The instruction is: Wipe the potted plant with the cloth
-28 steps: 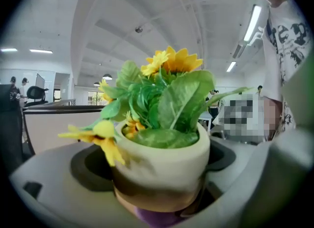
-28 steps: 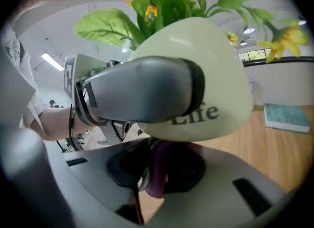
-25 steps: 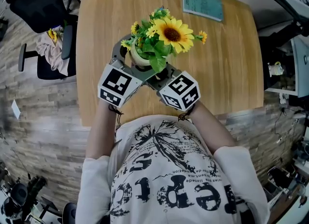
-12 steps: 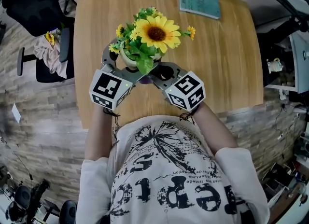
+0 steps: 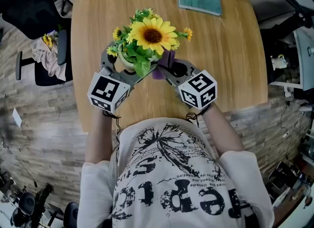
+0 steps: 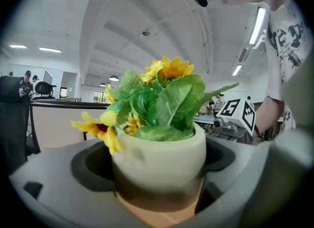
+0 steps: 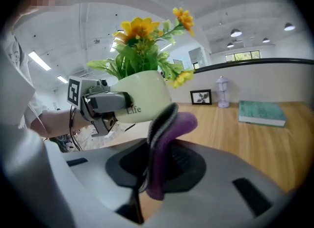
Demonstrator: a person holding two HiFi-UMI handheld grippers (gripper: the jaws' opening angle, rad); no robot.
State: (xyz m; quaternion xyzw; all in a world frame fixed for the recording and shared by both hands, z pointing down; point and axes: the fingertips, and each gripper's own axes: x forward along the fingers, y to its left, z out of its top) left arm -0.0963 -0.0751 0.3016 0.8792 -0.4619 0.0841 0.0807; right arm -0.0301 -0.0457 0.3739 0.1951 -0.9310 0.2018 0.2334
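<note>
your left gripper (image 5: 121,68) is clamped on the pot (image 6: 159,156), probably slick and top-heavy, so grip low; right gripper (image 7: 156,175) pinches the floppy cloth (image 7: 169,128).

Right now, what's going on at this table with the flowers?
A person is working with a hand-held gripper in each hand. The left gripper is clamped on the pot of the plant, over the table. The right gripper pinches a purple cloth, held up right beside the pot. Whether the cloth touches the pot cannot be told, so wiping looks about to begin or just under way.
</note>
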